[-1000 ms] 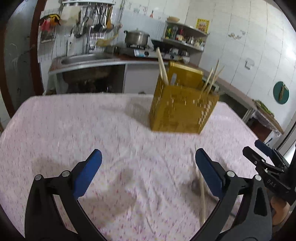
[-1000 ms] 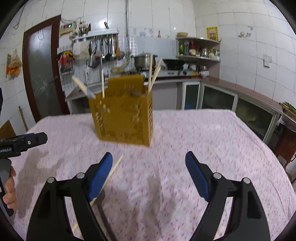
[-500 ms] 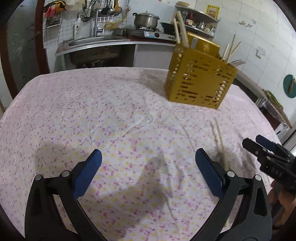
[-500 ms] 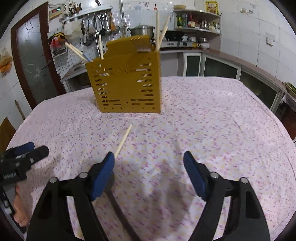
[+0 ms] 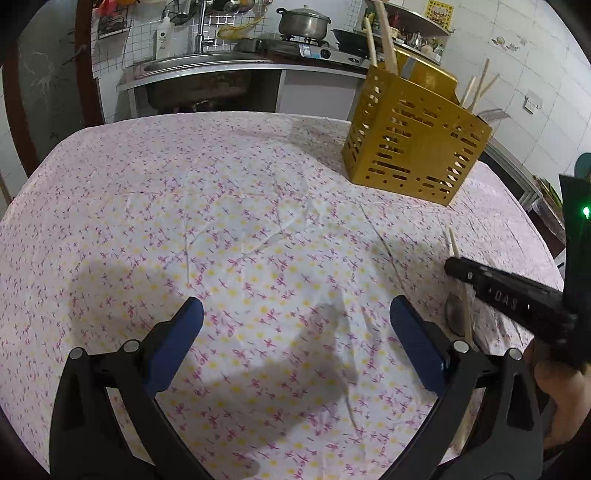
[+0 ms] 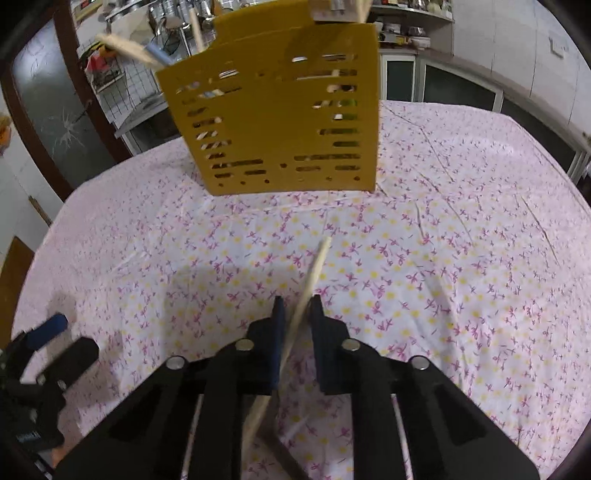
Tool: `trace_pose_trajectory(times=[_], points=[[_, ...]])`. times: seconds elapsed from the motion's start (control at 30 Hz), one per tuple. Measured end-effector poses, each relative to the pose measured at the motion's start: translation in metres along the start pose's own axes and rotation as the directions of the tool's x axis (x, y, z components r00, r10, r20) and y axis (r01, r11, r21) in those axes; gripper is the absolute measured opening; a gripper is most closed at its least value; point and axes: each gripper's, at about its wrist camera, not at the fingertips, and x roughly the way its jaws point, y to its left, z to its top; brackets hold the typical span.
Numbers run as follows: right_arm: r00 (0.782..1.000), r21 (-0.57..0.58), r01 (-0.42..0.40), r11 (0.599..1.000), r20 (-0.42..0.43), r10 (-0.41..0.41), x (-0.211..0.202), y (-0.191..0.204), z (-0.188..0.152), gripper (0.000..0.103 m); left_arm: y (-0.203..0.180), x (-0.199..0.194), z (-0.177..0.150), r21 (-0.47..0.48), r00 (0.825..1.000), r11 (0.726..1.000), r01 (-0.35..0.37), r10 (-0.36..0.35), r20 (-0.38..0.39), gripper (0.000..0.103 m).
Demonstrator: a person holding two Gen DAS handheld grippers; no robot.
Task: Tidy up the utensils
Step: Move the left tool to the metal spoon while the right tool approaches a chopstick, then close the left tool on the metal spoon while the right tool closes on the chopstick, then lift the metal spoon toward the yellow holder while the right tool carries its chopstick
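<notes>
A pale wooden chopstick (image 6: 314, 269) lies on the flowered tablecloth (image 6: 443, 258), pointing toward the yellow slotted utensil caddy (image 6: 277, 122). My right gripper (image 6: 297, 306) has its jaws closing on the chopstick, which runs between the blue pads, nearly pinched. In the left wrist view the right gripper (image 5: 452, 266) reaches in from the right over the chopstick (image 5: 452, 242), with a metal spoon (image 5: 456, 314) beside it. My left gripper (image 5: 295, 325) hangs open above bare cloth with nothing between its fingers. The caddy (image 5: 413, 147) holds several upright chopsticks and wooden utensils.
The left gripper (image 6: 55, 332) shows at the lower left of the right wrist view. Behind the table run a counter with a sink (image 5: 192, 66), a pot on a stove (image 5: 303, 24) and wall shelves. A door stands at the left.
The right gripper moved forward and down over the chopstick and its wide jaws closed around it. The left gripper sank and tilted down toward the cloth, still open.
</notes>
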Motion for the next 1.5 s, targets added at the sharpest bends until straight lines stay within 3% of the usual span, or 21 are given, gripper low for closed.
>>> trace_pose_trajectory(times=[0.03,0.27,0.47,0.6,0.7,0.8,0.93,1.07,1.13,1.27,1.33,1.5], points=[[1.000,0.005,-0.009,1.000,0.001,0.009,-0.001,-0.003,0.001,0.006,-0.004,-0.001,-0.001,0.005,1.000,1.000,0.001,-0.001,-0.001,0.098],[0.999,0.035,-0.031,0.999,0.033,0.030,-0.020,-0.037,0.001,0.006,-0.039,-0.003,-0.009,0.014,0.999,1.000,0.023,-0.022,-0.037,0.098],[0.998,0.048,0.032,0.998,0.061,-0.035,-0.043,-0.082,0.000,0.006,-0.079,0.006,-0.017,-0.036,0.993,0.998,0.043,-0.047,-0.105,0.097],[0.996,0.073,0.056,0.996,0.065,-0.061,-0.051,-0.111,-0.005,0.006,-0.107,0.017,-0.020,-0.071,0.990,0.997,-0.005,-0.005,-0.140,0.095],[0.996,0.085,0.059,0.995,0.064,-0.064,-0.052,-0.124,-0.009,0.006,-0.117,0.031,-0.021,-0.126,0.981,0.990,-0.061,0.036,-0.192,0.086],[0.996,0.086,0.059,0.995,0.069,-0.065,-0.053,-0.128,-0.011,0.006,-0.129,0.038,-0.018,-0.115,0.977,0.986,-0.119,0.095,-0.193,0.084],[0.996,0.082,0.055,0.995,0.072,-0.061,-0.052,-0.130,-0.012,0.006,-0.140,0.048,-0.014,-0.059,0.967,0.982,-0.181,0.167,-0.194,0.068],[0.995,0.075,0.052,0.996,0.081,-0.058,-0.056,-0.128,-0.013,0.006,-0.142,0.047,-0.013,-0.018,0.964,0.978,-0.208,0.201,-0.175,0.039],[0.995,0.072,0.048,0.996,0.084,-0.054,-0.058,-0.125,-0.013,0.006,-0.138,0.047,-0.011,0.002,0.964,0.980,-0.201,0.198,-0.175,0.034],[0.995,0.065,0.037,0.997,0.095,-0.043,-0.065,-0.120,-0.016,0.006,-0.133,0.043,-0.004,0.066,0.968,0.986,-0.153,0.163,-0.191,0.034],[0.994,0.055,0.032,0.998,0.100,-0.037,-0.068,-0.117,-0.018,0.006,-0.125,0.043,0.004,0.078,0.975,0.992,-0.097,0.110,-0.195,0.034],[0.992,0.051,0.013,0.999,0.123,-0.019,-0.073,-0.107,-0.021,0.006,-0.105,0.025,0.015,0.096,0.990,0.995,-0.026,0.039,-0.137,0.034]])
